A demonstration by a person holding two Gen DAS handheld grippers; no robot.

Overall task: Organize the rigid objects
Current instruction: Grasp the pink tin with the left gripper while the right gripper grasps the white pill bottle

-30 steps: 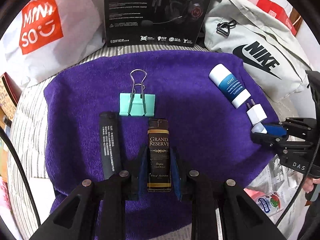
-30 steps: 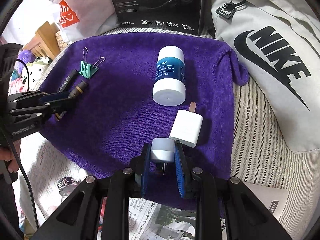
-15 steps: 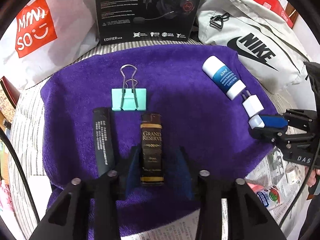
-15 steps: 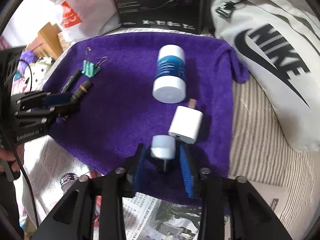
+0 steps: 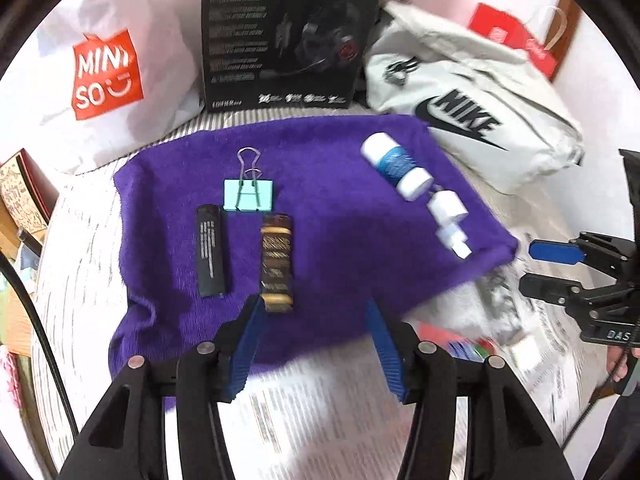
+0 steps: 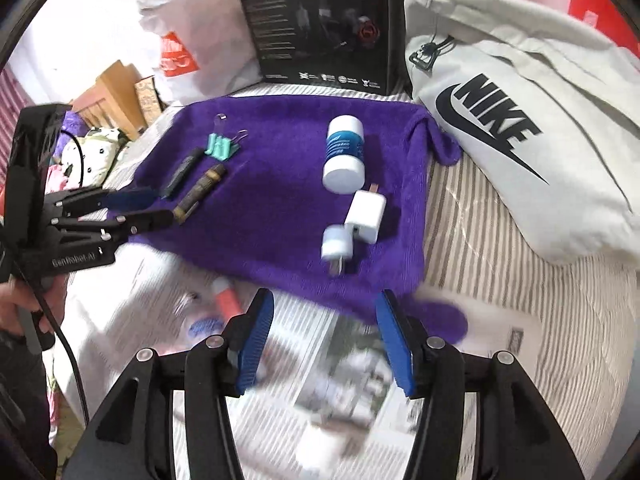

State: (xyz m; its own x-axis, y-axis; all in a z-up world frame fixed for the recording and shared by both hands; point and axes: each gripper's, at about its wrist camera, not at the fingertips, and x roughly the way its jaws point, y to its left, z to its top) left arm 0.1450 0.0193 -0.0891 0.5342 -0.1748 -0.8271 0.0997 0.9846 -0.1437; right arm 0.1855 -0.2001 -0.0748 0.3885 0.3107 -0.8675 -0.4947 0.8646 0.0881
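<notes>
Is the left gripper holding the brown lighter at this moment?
No, the left gripper is open and the brown lighter lies free on the purple towel, only its near end by one finger.

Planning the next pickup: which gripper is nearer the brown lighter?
Left. The left gripper sits just short of the brown lighter, one finger beside its near end. The right gripper hangs off the towel's opposite side.

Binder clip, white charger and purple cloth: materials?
Binder clip: mint body looks like painted sheet metal with a matte, even colour; its looped handles are bare shiny wire. White charger: likely smooth, slightly glossy moulded plastic, with rounded edges. Purple cloth: fuzzy napped pile, probably terry or microfibre towel.
</notes>
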